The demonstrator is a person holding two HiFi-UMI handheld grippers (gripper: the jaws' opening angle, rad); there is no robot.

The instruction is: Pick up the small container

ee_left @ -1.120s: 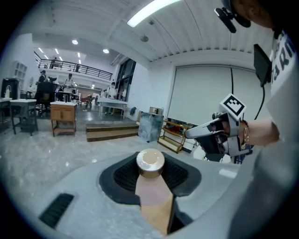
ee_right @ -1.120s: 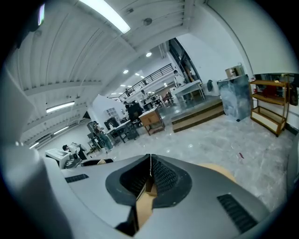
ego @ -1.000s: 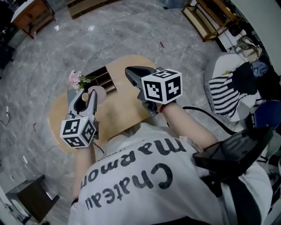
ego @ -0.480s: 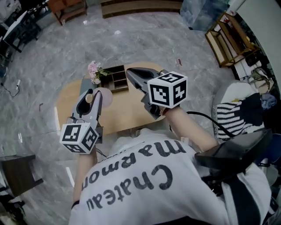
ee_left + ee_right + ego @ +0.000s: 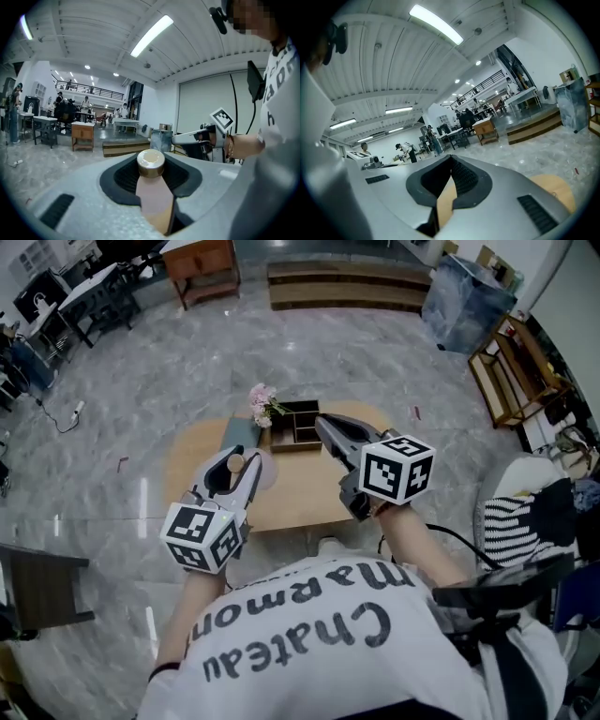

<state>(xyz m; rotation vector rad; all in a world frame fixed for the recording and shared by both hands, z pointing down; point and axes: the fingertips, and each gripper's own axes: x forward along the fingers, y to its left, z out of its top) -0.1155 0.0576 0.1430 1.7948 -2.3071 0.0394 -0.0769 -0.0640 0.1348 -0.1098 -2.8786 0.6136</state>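
The small container [image 5: 153,190] is a pink bottle with a gold cap [image 5: 151,163]. My left gripper [image 5: 151,159] is shut on it and the cap sticks out past the fingertips. In the head view the left gripper [image 5: 236,461] holds the container [image 5: 259,471] in the air over the left part of the wooden table [image 5: 300,498]. To its right, my right gripper [image 5: 325,424] hangs above the table, shut, with nothing in it. Its jaws meet at the tips in the right gripper view [image 5: 451,161].
A dark wooden organiser box [image 5: 302,423] and a bunch of pink flowers [image 5: 262,400] stand at the table's far edge. Grey marble floor surrounds the table. A dark stool [image 5: 42,587] is at the left, shelves [image 5: 511,381] and striped cloth [image 5: 511,512] at the right.
Both grippers have risen and moved forward over the table, the container still in the left one. The head view has tilted up, so the table looks smaller and farther.
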